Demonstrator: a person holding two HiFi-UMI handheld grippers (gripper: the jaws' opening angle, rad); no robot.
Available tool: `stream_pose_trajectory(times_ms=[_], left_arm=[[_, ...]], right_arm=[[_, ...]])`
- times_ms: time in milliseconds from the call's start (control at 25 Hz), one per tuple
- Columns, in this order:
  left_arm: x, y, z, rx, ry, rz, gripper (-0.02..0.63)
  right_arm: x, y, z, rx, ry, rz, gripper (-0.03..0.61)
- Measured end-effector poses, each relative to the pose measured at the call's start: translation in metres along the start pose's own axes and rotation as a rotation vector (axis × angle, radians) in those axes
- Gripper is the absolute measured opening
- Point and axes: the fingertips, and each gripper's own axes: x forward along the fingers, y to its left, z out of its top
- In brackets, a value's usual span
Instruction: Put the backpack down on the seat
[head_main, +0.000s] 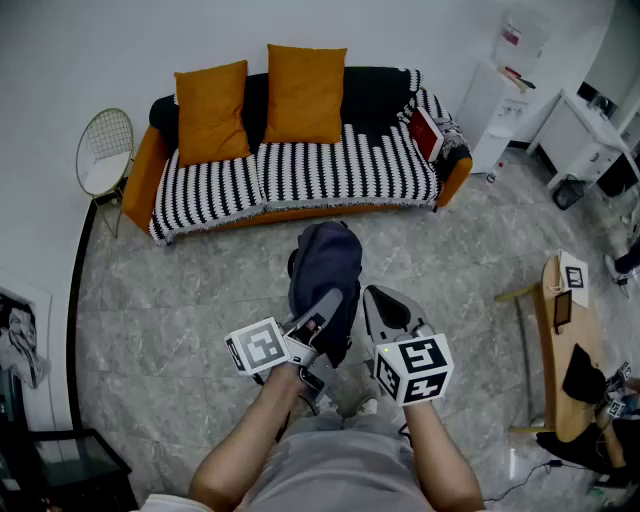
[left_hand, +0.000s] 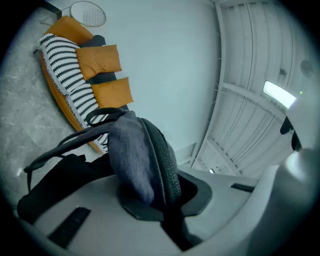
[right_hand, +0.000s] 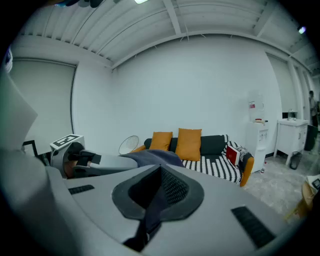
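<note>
Both forearms reach forward from the bottom edge of the head view, one gripper in each hand. Left gripper (head_main: 328, 305) is pinching the top of the dark blue backpack (head_main: 322, 260), with fabric and zipper squeezed between its jaws. The bag is held over the grey marble floor (head_main: 180, 300). Right gripper (head_main: 385, 305) is just beside the bag, its jaws pressed together. Farther away, well apart from the backpack, stands the sofa (head_main: 330, 170) with a striped seat and two orange cushions (head_main: 305, 92).
</note>
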Motion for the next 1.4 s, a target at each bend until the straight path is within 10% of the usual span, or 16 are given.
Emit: stream_pose_trajectory(times_ms=[520,1400], left_arm=[[0.028,-0.003,-0.001,0.026,0.058,-0.008,0.027],[0.185,0.039,0.031,0.082,0.027,0.112,0.026]], right_arm=[[0.008,-0.02,0.013,0.009,-0.036,-0.009,0.002],[0.091,-0.178,0.037,0.05,-0.017,0.088,0.002]])
